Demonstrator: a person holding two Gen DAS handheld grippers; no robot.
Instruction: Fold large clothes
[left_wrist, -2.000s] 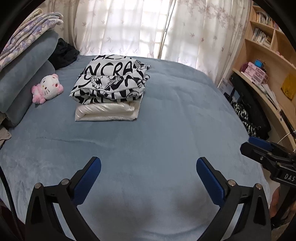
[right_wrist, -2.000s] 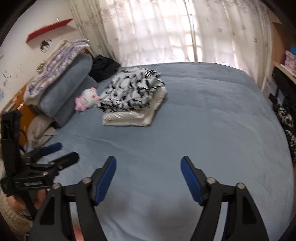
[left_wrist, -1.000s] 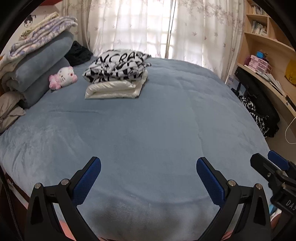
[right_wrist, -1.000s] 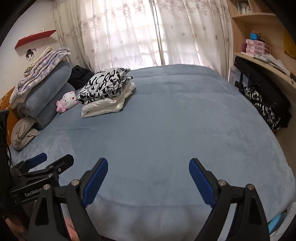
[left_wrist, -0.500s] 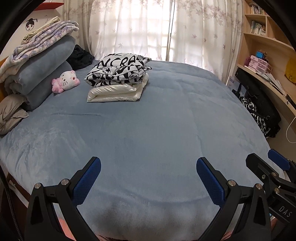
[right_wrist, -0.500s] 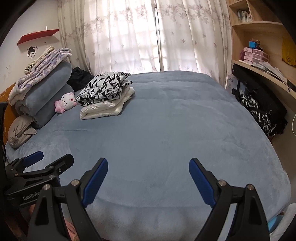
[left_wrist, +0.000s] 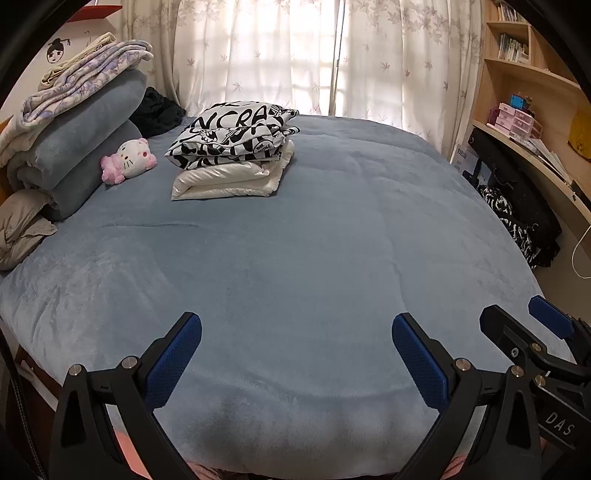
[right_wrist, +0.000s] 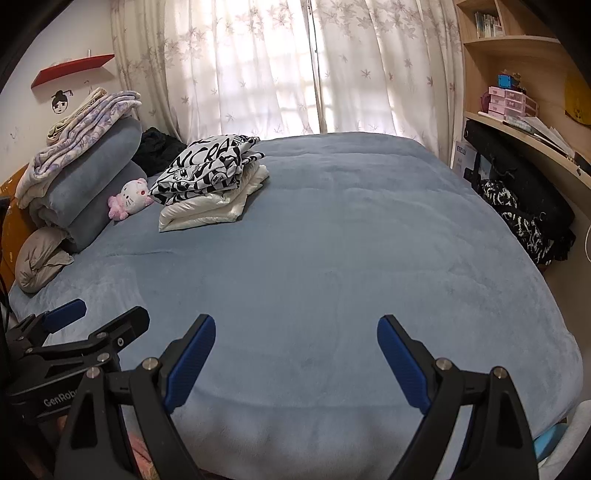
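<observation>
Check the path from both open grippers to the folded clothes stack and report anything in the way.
Nothing visible blocks it. Only bare blue blanket lies between the left gripper, the right gripper and the black-and-white garment on the cream one. The Hello Kitty plush sits left of the stack.

Readable lettering on claws and folded top

The right claw (left_wrist: 546, 354) carries "DAS"; the left claw (right_wrist: 85, 332) reads "GenRob", cut off; the black-and-white folded garment (left_wrist: 236, 136) shows large letters "NCRA"; other print is too small to read.

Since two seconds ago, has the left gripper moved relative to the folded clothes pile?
Yes. The left gripper has backed away toward the bed's foot: the folded clothes pile now sits farther off, and the bed edge shows.
</observation>
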